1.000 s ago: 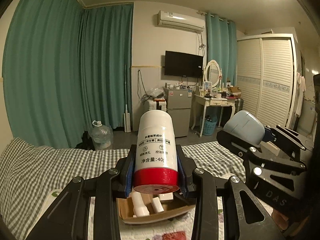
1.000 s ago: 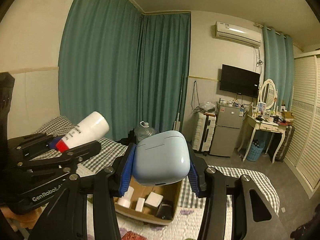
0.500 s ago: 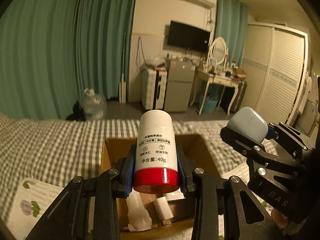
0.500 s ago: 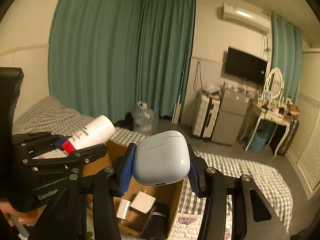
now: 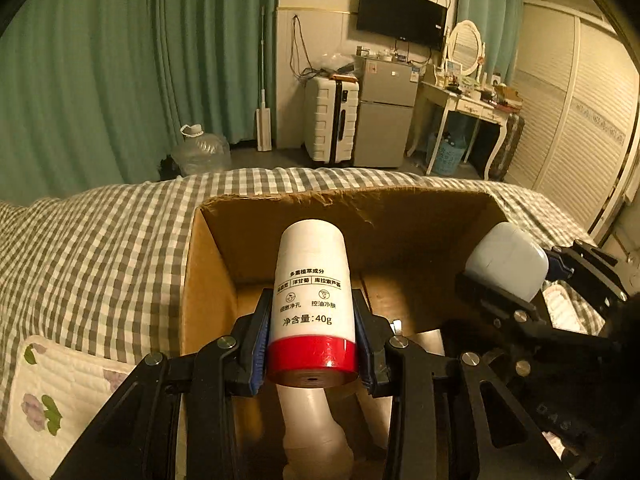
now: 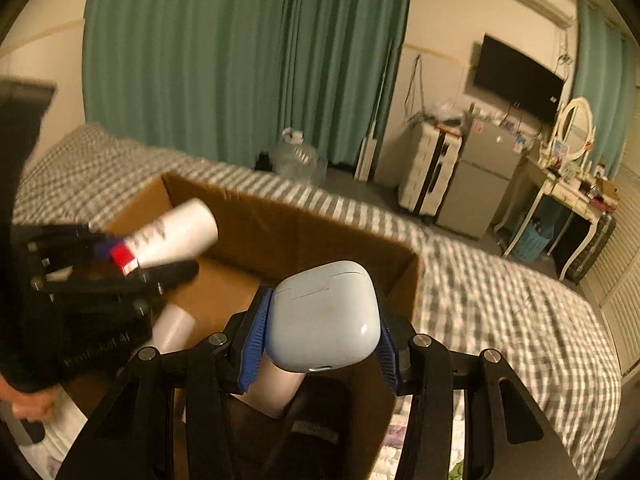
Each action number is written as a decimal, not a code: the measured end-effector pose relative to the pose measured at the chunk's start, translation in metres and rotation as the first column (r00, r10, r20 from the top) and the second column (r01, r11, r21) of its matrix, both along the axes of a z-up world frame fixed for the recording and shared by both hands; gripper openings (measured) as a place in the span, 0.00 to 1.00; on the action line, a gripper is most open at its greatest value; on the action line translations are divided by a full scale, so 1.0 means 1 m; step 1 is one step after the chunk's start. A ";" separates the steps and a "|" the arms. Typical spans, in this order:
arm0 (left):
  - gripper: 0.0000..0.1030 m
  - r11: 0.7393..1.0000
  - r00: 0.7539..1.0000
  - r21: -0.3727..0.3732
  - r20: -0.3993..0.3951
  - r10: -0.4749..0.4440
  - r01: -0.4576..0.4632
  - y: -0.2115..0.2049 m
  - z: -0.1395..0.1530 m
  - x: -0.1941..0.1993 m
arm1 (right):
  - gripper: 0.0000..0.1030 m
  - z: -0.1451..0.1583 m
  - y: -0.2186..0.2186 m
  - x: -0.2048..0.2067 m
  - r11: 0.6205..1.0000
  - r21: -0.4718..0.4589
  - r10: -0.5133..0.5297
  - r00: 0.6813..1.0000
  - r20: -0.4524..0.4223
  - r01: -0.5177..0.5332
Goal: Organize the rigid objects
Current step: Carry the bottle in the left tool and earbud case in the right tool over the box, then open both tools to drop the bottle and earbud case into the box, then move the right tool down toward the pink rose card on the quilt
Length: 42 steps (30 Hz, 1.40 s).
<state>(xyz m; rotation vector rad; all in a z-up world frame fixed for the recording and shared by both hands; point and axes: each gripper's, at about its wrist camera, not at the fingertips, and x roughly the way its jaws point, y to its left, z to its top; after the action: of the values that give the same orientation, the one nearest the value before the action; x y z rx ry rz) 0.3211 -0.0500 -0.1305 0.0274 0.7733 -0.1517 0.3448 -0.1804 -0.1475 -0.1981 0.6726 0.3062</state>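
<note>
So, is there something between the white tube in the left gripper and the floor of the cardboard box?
Partly. The white tube hangs over the open cardboard box. The box has no lid, but a pale bottle already lies directly under the tube. The bare floor farther back looks free.

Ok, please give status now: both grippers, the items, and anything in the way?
Left gripper shut on tube. Right gripper shut on case. Both over box. Bottles in box below.

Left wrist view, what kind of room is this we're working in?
Most likely a bedroom in a home: a bed with a checked cover in the foreground, a dressing table with an oval mirror by the far wall, a louvred wardrobe on the right, plus a wall-mounted TV.
</note>
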 end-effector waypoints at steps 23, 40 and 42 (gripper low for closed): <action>0.57 0.989 0.982 -0.102 0.142 0.121 -0.107 0.035 0.123 -0.080 | 0.80 0.088 -0.019 -0.070 0.995 0.022 -0.100 0.988 0.120 0.098; 0.60 0.985 0.942 -0.139 0.302 0.145 -0.107 0.025 0.204 -0.202 | 1.00 0.190 -0.044 -0.211 0.985 0.088 -0.172 0.922 0.347 0.150; 0.60 0.982 0.944 -0.170 0.303 0.134 -0.084 0.026 0.202 -0.213 | 1.00 0.192 -0.048 -0.226 0.983 0.104 -0.176 0.919 0.352 0.149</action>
<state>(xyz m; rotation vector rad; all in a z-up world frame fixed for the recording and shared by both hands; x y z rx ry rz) 0.1086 -0.0241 0.0711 -0.1367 0.4419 -0.0981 0.1184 -0.2285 0.0442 -0.1207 0.3092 0.1285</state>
